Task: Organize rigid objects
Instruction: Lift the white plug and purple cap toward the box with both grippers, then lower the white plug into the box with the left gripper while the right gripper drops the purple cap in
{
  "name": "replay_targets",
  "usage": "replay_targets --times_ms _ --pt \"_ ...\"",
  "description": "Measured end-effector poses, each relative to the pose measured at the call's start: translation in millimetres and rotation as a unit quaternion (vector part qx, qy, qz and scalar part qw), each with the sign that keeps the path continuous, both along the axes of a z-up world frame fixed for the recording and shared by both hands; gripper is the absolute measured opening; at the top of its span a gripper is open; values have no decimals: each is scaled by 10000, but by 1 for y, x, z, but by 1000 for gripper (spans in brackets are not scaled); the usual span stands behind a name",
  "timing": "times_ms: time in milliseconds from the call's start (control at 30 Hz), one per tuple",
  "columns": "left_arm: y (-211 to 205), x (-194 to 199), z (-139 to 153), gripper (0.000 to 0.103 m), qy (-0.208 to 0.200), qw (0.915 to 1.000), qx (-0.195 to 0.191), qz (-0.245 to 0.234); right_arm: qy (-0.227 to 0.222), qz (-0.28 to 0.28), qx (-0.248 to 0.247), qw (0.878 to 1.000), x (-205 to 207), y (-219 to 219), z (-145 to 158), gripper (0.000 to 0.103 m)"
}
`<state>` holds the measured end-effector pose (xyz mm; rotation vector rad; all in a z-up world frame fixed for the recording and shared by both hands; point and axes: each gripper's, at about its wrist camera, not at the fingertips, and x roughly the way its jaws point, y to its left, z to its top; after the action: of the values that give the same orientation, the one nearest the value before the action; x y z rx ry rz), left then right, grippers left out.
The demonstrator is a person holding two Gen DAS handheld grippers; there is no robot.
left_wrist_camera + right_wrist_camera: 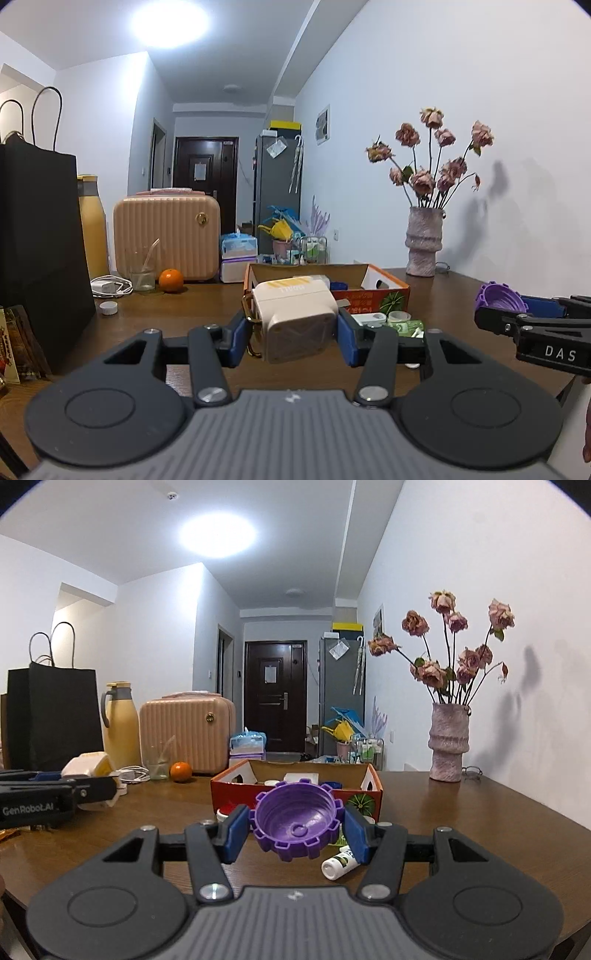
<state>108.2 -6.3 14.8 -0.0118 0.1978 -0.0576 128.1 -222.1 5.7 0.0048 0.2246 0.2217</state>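
Brown wooden table carries a cardboard box near its middle and a vase by the wall edge. Above the near edge, the left gripper clamps a cream case, the right gripper clamps a purple cap.

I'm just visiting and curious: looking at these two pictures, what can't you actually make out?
- Box contents: both views, its front wall hides most of them.
- Writing on the cream case in the left tongs: left view, upside down and blurred.
- Small items behind the purple cap in the right tongs: right view, the cap and tongs cover them.
- Book: left view, cut off by the edge.
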Motion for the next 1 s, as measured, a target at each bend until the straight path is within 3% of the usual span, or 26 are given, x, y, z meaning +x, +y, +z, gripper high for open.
replay_targets --times_ms 300,600,800,867,967,1000 --pt "8 72 8 49 10 10000 32 12 32 9 -229 9997 65 -5 5 54" --pt "10 226 22 49 431 9987 145 -219 -64 291 -477 9984 198 -12 30 54" --pt "4 347 26 49 1188 9922 74 -374 707 520 -304 9957 333 -21 32 54" --pt "1 386 19 49 1514 9878 73 -363 866 362 -620 9936 377 -15 24 54" --pt "-4 441 3 49 2224 9743 108 -334 1443 275 -805 9859 439 -9 9 54" --pt "-5 460 -3 49 2540 9661 90 -441 1699 270 -719 9825 457 -9 4 54"
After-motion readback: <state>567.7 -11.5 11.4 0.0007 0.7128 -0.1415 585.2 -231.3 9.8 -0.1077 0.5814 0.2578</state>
